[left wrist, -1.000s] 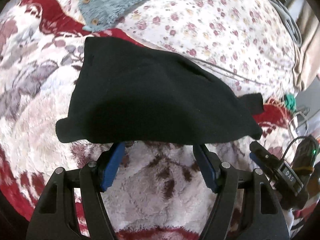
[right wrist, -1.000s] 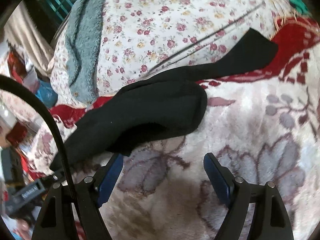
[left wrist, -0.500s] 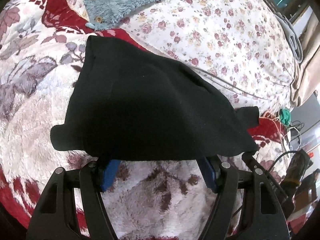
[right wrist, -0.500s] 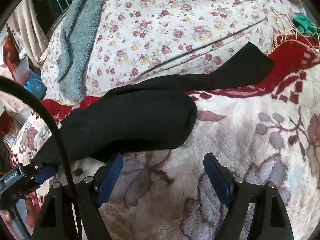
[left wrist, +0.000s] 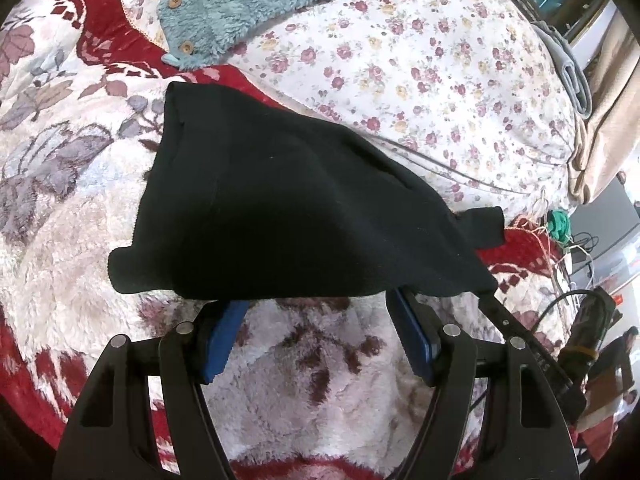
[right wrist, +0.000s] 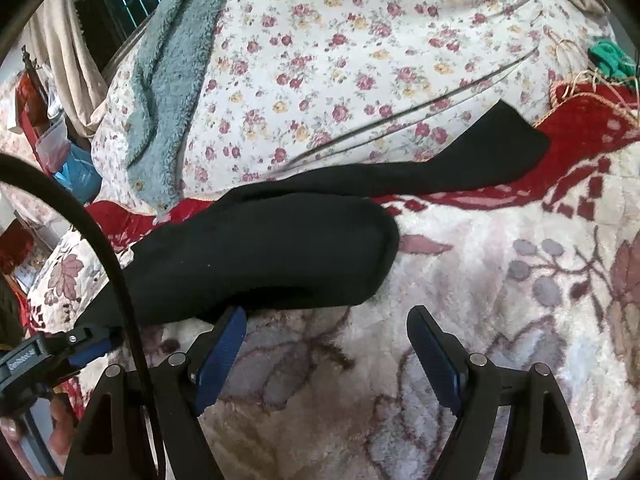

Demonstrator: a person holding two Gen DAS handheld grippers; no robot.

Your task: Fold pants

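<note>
The black pants (left wrist: pixel 288 216) lie bunched on a plush blanket (left wrist: pixel 304 392) patterned in white, red and grey-mauve leaves, at the foot of a rose-print quilt (left wrist: pixel 420 60). In the left wrist view the left gripper (left wrist: pixel 316 316) stands with its fingers wide apart; the near hem of the pants overhangs both blue pads (left wrist: pixel 222 344), hiding their tips, and whether cloth touches them cannot be told. Nothing is clamped. Bare blanket shows between the fingers below the hem. One narrow black leg end (left wrist: pixel 482 226) trails off to the right of the main mass, toward the red border of the blanket. In the right wrist view the right gripper (right wrist: pixel 326 320) is likewise spread, fingers well apart, holding nothing. The rounded fold of the pants (right wrist: pixel 272 252) lies ahead and to the left of it; the left pad (right wrist: pixel 224 356) has its tip at or just under the cloth edge, while the right pad (right wrist: pixel 436 360) sits clear over bare blanket. The long leg (right wrist: pixel 460 164) runs up and to the right, against the quilt. A teal fleece garment (left wrist: pixel 248 8) with wooden buttons rests on the quilt, apart from the pants. A green tangle of cord (right wrist: pixel 612 60) lies at the blanket's far edge.
</note>
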